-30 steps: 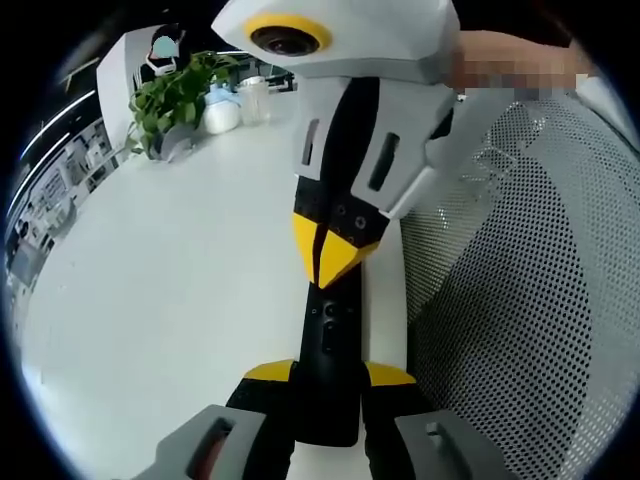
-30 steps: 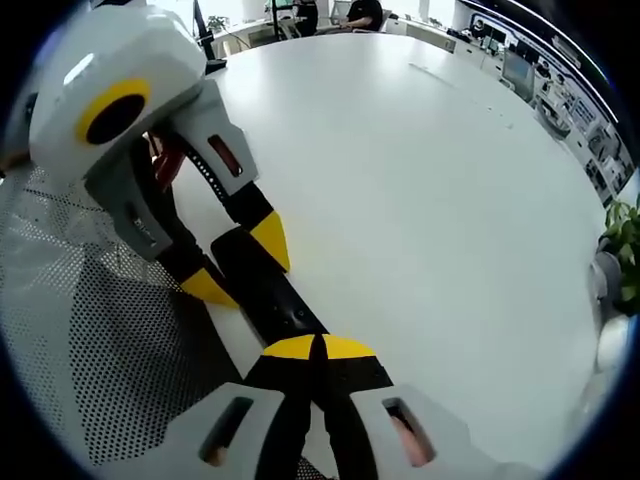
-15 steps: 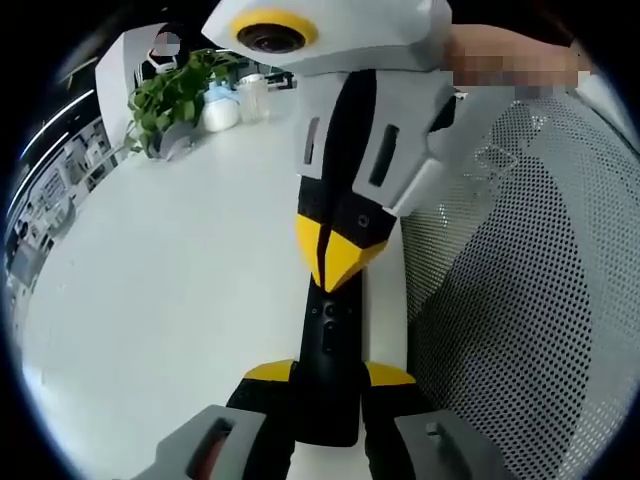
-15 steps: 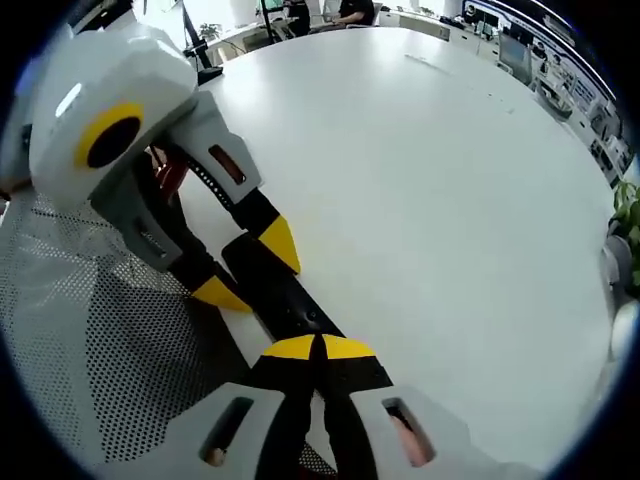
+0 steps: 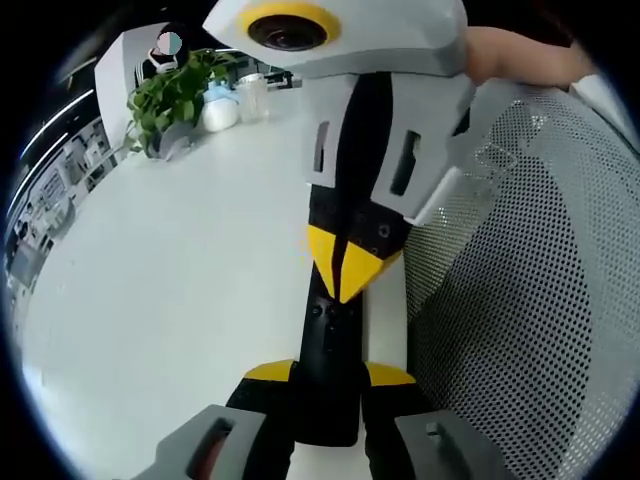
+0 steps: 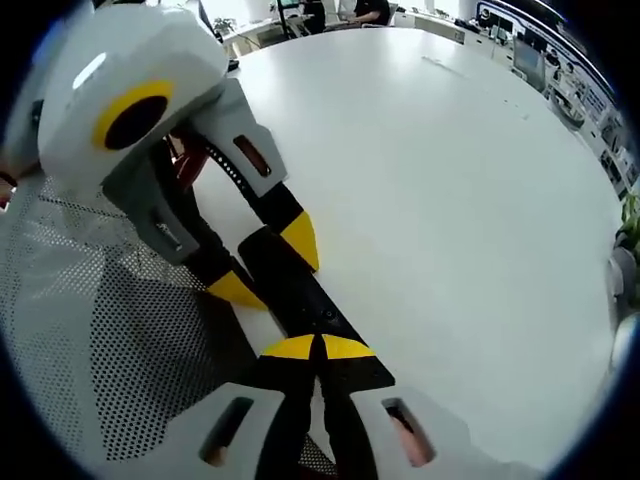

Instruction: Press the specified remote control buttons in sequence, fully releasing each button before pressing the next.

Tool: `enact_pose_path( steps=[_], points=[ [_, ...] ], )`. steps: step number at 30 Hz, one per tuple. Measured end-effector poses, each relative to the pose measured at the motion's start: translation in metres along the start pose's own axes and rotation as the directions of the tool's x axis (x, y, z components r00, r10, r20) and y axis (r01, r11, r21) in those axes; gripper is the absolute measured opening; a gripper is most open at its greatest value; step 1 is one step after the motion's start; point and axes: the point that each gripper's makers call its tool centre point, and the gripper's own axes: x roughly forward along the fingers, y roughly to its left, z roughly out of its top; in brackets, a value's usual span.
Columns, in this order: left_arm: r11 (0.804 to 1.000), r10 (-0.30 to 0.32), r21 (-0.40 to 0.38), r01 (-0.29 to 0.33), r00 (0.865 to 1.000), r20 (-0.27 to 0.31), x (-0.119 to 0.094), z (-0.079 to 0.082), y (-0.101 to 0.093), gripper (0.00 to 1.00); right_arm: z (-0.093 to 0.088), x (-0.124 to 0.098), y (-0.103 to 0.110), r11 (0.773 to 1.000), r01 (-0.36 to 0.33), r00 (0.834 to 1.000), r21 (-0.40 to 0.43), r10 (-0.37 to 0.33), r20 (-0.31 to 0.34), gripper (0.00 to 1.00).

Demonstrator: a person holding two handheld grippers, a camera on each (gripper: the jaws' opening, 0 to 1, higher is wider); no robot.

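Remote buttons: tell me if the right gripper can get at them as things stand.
Probably yes. The right gripper, tips shut, sits right over the remote, nothing between them. The left gripper clamps only the remote's near end, leaving the button face bare.

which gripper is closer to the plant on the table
Right. Its closed tips press on the remote, on the end toward the plant; the left gripper clamps the end away from the plant.

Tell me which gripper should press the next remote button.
Right. The right gripper has its yellow tips together, pointing down at the black remote control's button face. The left gripper is shut on the remote's other end, its tips either side of it, steadying it on the white table, so it should stay put.
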Motion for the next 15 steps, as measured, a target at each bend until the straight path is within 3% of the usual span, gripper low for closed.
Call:
enact_pose_path(
  steps=[3, 15],
  points=[
    [1.0, 0.0, 0.001, 0.0, 1.0, 0.0, 0.0001, 0.0, 0.0002, 0.25, 0.0, -0.0003, -0.0013, 0.999, -0.016, 1.0, 0.038, 0.015, 0.014, 0.0],
    [1.0, 0.001, -0.001, -0.001, 1.0, 0.005, -0.0003, 0.0003, -0.0003, 0.25, 0.0006, -0.0011, 0.0006, 0.999, -0.025, 1.0, 0.036, 0.025, 0.001, 0.0]
  ],
)
